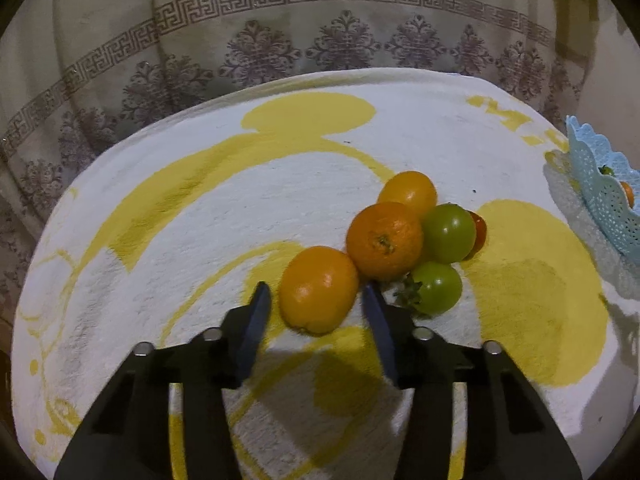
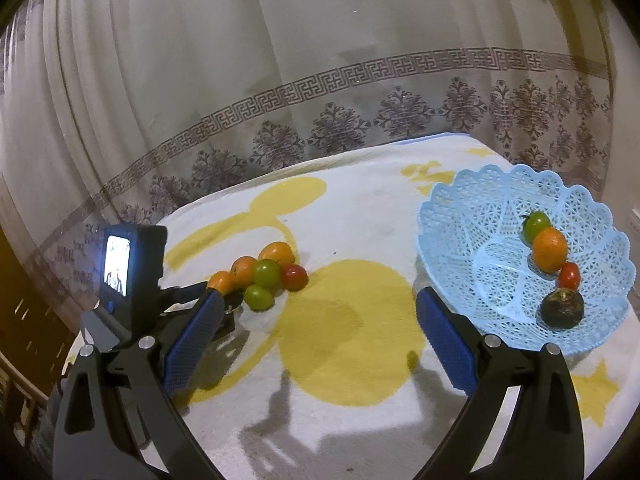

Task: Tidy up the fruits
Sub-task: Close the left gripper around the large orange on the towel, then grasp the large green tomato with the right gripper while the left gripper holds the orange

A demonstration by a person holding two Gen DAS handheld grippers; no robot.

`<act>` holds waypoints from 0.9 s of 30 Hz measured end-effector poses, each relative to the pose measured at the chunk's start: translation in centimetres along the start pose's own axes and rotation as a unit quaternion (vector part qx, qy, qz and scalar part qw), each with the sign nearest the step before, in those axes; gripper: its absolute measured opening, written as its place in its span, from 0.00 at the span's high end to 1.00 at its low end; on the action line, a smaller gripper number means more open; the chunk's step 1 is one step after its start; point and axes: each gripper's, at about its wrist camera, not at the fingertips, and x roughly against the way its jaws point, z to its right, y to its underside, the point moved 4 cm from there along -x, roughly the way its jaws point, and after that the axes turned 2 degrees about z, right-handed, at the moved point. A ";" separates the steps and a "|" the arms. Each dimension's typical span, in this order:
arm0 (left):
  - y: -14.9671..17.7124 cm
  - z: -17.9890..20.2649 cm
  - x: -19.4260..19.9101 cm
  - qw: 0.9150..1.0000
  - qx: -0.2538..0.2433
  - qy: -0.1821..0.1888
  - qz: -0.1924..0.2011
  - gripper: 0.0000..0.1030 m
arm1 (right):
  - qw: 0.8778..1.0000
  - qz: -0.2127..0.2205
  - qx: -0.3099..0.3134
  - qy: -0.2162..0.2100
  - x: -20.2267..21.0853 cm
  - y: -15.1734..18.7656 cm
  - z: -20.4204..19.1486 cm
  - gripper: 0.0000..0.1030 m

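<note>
Orange fruit [image 1: 318,290] lower centre, between left tongs [image 1: 316,300], pads not clearly gripping.
Right tongs [image 2: 316,320] apart, empty. Risk: closing nudges touching orange [image 1: 384,240] and green tomato [image 1: 436,288], scattering pile; blue basket [image 2: 452,216] far right.

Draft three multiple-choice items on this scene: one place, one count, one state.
1. The blue basket stands where, in the right wrist view? A) right of the loose fruit pile B) left of it C) on it
2. Fruits in the basket? A) two B) four C) six
3. The right gripper jaws are: A) shut on a fruit B) shut, empty C) open, empty
1A, pile lies to its left; 2B, green tomato, orange, red tomato, dark fruit; 3C, only cloth between them.
</note>
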 end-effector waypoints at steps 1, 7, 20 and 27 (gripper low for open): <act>0.0 -0.1 0.0 1.000 0.003 0.003 0.000 0.59 | 1.000 -0.001 0.003 -0.001 -0.1 0.0 -0.2 0.04; 0.2 -1.1 0.5 0.999 0.034 0.021 0.004 0.64 | 0.999 -0.014 0.034 -0.007 -1.6 0.2 -2.0 0.04; 0.2 -4.9 2.7 0.996 0.083 -0.019 0.023 0.64 | 0.996 -0.051 0.079 -0.008 -5.7 0.7 -4.4 0.14; 0.0 -5.6 3.5 0.995 0.095 -0.019 0.034 0.64 | 0.993 -0.087 0.074 -0.017 -8.3 1.5 -5.2 0.27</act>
